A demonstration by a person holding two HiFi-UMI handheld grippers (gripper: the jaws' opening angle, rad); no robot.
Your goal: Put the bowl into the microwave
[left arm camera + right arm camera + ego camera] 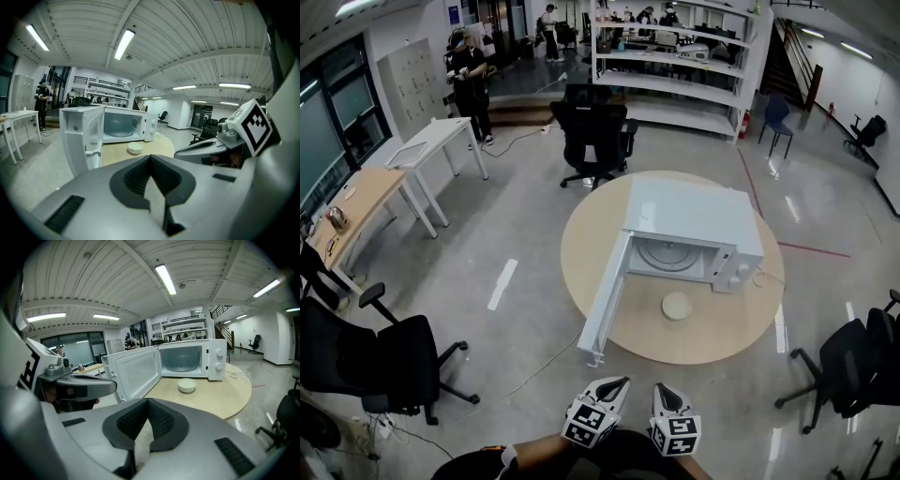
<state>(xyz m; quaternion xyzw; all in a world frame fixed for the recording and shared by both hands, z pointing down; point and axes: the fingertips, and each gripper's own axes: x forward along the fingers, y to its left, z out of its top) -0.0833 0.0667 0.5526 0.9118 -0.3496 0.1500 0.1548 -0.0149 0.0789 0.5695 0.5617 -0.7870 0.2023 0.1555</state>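
Open office floor with desks, chairs and shelving; on the head view we see a round wooden table (712,330) carrying a white microwave (694,217), its door (605,302) swung wide open. The bowl (677,306) sits on the tabletop just in front of the open cavity, not inside. The left gripper (615,384) and right gripper (667,391) are side by side at the bottom edge, well apart from the table. On the left gripper view we see its jaws clenched together, nothing between them; beyond, the bowl (135,148) rests near the door (84,136). On the right gripper view, jaws likewise pressed together and empty; the bowl (186,385) stands before the microwave (192,359).
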